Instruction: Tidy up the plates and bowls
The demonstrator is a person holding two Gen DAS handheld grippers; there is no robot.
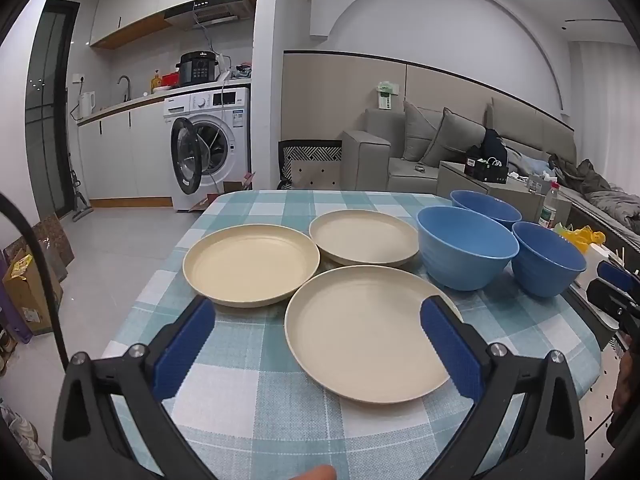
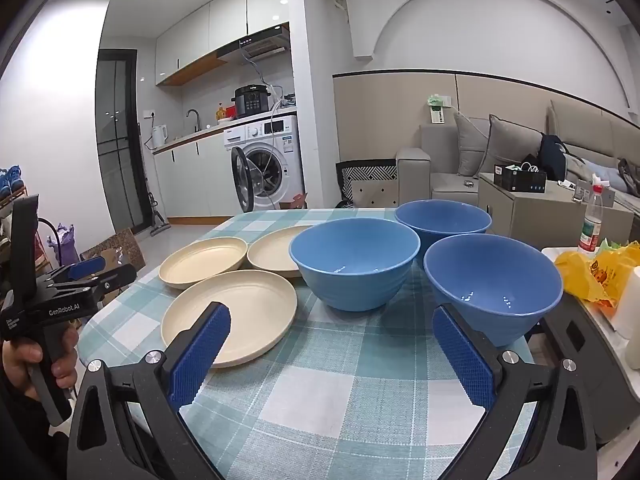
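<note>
Left gripper point(image 1: 318, 346) and right gripper point(image 2: 332, 354) both spread wide, empty, over near table edge. Nothing stacked yet; next: grab near plate point(image 1: 360, 332).

Three cream plates point(image 1: 251, 264) and three blue bowls point(image 1: 466, 246) on the table point(image 1: 256, 400).

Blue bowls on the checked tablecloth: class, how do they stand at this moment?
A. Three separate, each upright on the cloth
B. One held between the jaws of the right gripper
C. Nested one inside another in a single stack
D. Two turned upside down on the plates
A: the near bowl, the middle bowl and the far bowl each stand upright and apart on the tablecloth, unstacked.
</note>
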